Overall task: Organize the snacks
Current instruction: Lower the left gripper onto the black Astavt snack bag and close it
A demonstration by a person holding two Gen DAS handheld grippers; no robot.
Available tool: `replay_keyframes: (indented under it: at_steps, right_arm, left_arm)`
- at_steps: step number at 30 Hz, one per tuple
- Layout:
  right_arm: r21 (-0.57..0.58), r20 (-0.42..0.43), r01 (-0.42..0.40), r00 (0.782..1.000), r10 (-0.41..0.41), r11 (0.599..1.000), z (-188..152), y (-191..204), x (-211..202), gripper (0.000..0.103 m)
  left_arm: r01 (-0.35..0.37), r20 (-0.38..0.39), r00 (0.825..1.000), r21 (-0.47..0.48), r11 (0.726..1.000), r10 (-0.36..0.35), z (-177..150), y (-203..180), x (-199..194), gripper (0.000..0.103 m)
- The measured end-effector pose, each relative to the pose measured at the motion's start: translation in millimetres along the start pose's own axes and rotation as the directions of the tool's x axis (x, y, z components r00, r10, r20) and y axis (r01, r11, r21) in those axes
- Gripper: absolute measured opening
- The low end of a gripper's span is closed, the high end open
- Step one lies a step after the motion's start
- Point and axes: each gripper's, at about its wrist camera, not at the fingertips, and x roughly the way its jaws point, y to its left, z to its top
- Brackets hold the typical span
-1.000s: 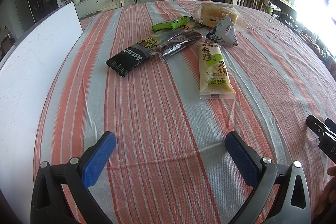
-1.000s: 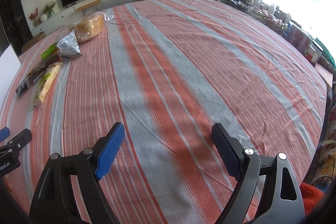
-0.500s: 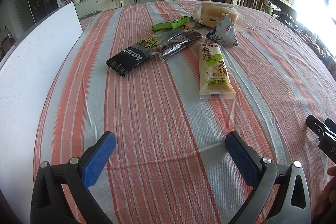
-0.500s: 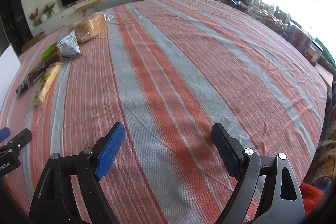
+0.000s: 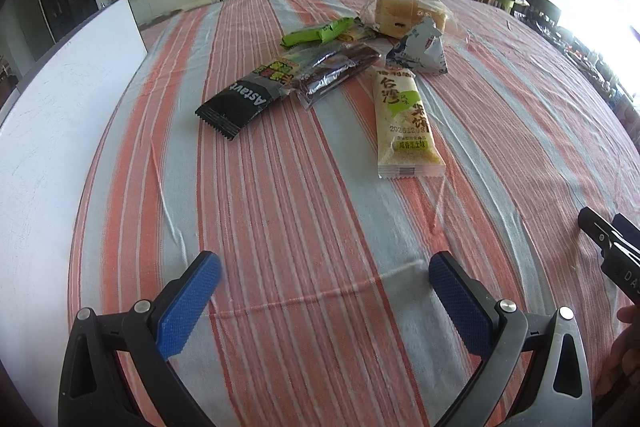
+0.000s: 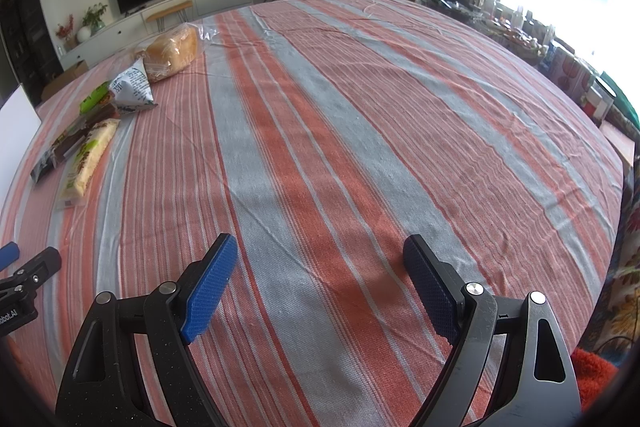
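Left gripper [image 5: 324, 269], jaws wide and empty, hovers over the striped tablecloth [image 5: 280, 207]; right gripper [image 6: 320, 251], likewise wide and empty, faces bare cloth. The snacks lie well ahead of the left gripper: a yellow rice-cracker pack [image 5: 404, 123] with Chinese characters and the digits "2026", a black wrapper [image 5: 236, 103] reading "Astave", a dark bar [image 5: 336, 73], green packets [image 5: 320, 31], a triangular pouch [image 5: 424, 49], bagged bread [image 5: 404, 11].

- Your left gripper [image 5: 324, 267] hangs low, jaws spread wide, nothing between its blue pads [image 5: 188, 303].
- Your right gripper [image 6: 320, 253] does likewise, pads parted and empty.
- A sliver of your hand [image 5: 624, 343] shows at frame's edge.
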Motion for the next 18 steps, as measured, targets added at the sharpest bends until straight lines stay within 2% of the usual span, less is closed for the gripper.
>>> replay_keyframes:
  at_steps: [1, 3, 5, 7, 10, 12, 14, 16, 18]
  right_arm:
    - [0.000, 0.000, 0.000, 1.000, 0.000, 1.000, 0, 0, 0, 0.088]
    - [0.000, 0.000, 0.001, 1.000, -0.001, 1.000, 0, 0, 0, 0.088]
    - [0.000, 0.000, 0.001, 1.000, -0.001, 1.000, 0, 0, 0, 0.088]
    - [0.000, 0.000, 0.000, 1.000, 0.000, 1.000, 0, 0, 0, 0.088]
    - [0.000, 0.000, 0.000, 1.000, 0.000, 1.000, 0, 0, 0, 0.088]
    - [0.000, 0.000, 0.000, 1.000, 0.000, 1.000, 0, 0, 0, 0.088]
    - [0.000, 0.000, 0.000, 1.000, 0.000, 1.000, 0, 0, 0, 0.088]
    - [0.000, 0.000, 0.001, 1.000, -0.001, 1.000, 0, 0, 0, 0.088]
    - [0.000, 0.000, 0.000, 1.000, 0.000, 1.000, 0, 0, 0, 0.088]
  left_arm:
    - [0.021, -0.012, 1.000, -0.017, 1.000, -0.021, 3, 6, -4, 0.103]
    - [0.060, 0.014, 0.998, -0.061, 0.996, -0.059, 11, 22, -18, 0.103]
    - [0.066, 0.047, 0.997, -0.087, 0.994, -0.062, 23, 37, -31, 0.103]
    - [0.050, 0.056, 0.997, -0.086, 0.995, -0.045, 40, 46, -34, 0.103]
    - [-0.029, 0.037, 0.999, -0.024, 0.999, 0.030, 69, 49, -27, 0.102]
    - [-0.063, 0.024, 0.998, 0.002, 0.998, 0.063, 89, 54, -14, 0.094]
    - [-0.080, -0.013, 0.997, -0.028, 0.996, 0.079, 109, 63, 4, 0.079]
    - [-0.054, -0.045, 0.998, -0.061, 0.997, 0.052, 124, 67, 21, 0.076]
    - [-0.022, -0.064, 0.998, -0.053, 0.998, 0.018, 135, 62, 38, 0.075]
